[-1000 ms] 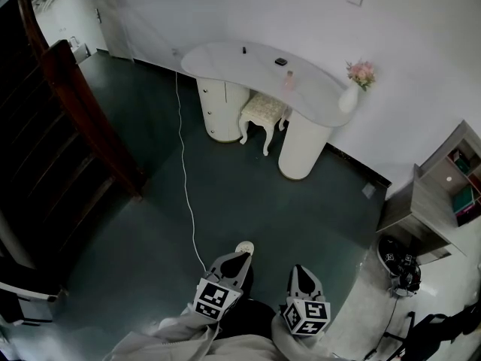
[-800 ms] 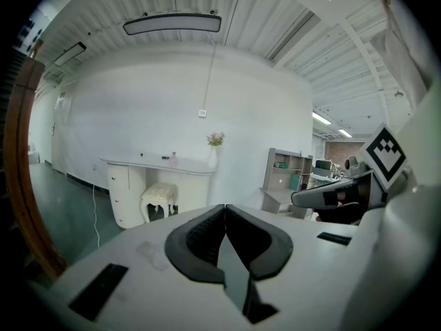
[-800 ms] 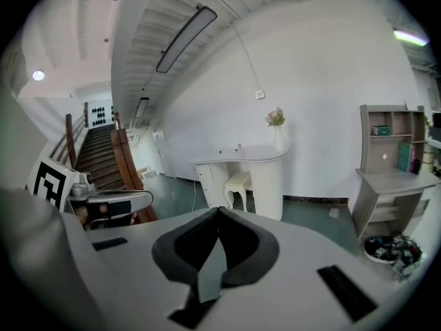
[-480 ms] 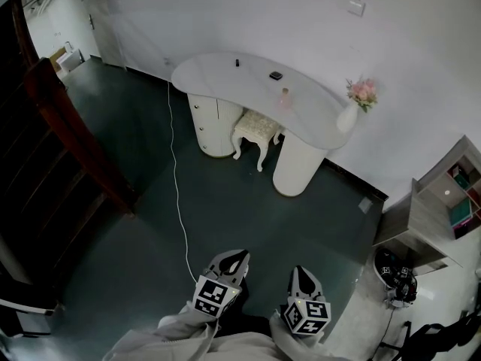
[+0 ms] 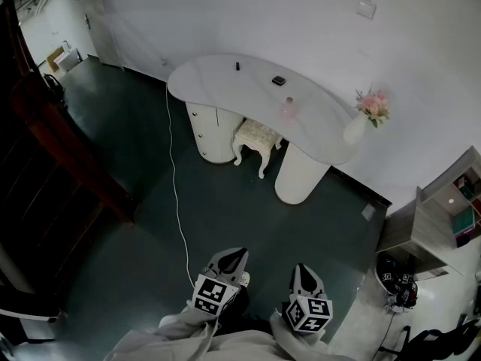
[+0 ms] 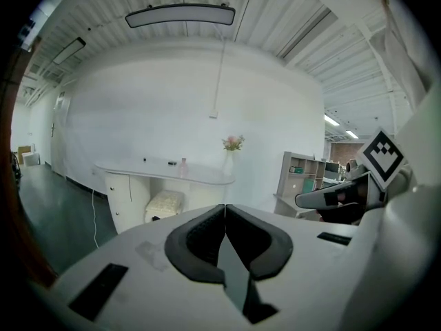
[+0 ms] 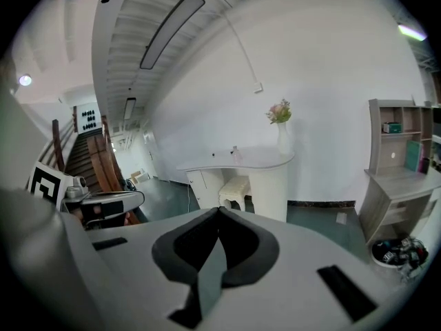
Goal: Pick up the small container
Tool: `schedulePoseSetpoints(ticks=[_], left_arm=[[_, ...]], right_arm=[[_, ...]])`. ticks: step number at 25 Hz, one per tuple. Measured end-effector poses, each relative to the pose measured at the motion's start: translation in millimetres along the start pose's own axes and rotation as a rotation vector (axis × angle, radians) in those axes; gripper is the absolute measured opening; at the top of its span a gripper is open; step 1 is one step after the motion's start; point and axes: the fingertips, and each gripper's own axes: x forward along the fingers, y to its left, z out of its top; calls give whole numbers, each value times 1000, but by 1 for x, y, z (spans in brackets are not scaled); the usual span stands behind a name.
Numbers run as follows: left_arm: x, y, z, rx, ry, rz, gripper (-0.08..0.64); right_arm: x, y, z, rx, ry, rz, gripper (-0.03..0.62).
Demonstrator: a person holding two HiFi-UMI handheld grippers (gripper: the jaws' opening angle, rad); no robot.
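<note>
Far across the room stands a white curved table [image 5: 225,85]. On it lie a small dark container [image 5: 279,80], a tiny dark item [image 5: 237,66] and a pink bottle [image 5: 287,110]. The table [image 6: 165,172] and the bottle [image 6: 183,165] also show small in the left gripper view, and the table [image 7: 241,161] in the right gripper view. My left gripper [image 5: 234,256] and right gripper [image 5: 302,271] hover side by side over the dark floor at the bottom of the head view, far from the table. The left gripper [image 6: 225,206] and the right gripper [image 7: 219,211] are both shut with nothing between their pads.
A cushioned stool [image 5: 255,134] sits under the table. A white vase with pink flowers [image 5: 373,107] stands at its right end. A white cable [image 5: 174,194] trails over the floor. A wooden stair rail [image 5: 68,156] runs at the left, and a shelf unit [image 5: 443,216] stands at the right.
The head view has shifted, so the table now sits a little further left and lower in the picture. Both grippers keep their place and stay shut.
</note>
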Motion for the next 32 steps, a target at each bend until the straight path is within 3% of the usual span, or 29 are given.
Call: schedulePoseSetpoints(ticks=[14, 32], left_arm=[[49, 78, 21, -3, -18, 14, 15], [54, 102, 9, -32, 34, 16, 15]], right_arm=[[88, 13, 34, -11, 2, -6, 49], [117, 7, 43, 4, 19, -44, 49]])
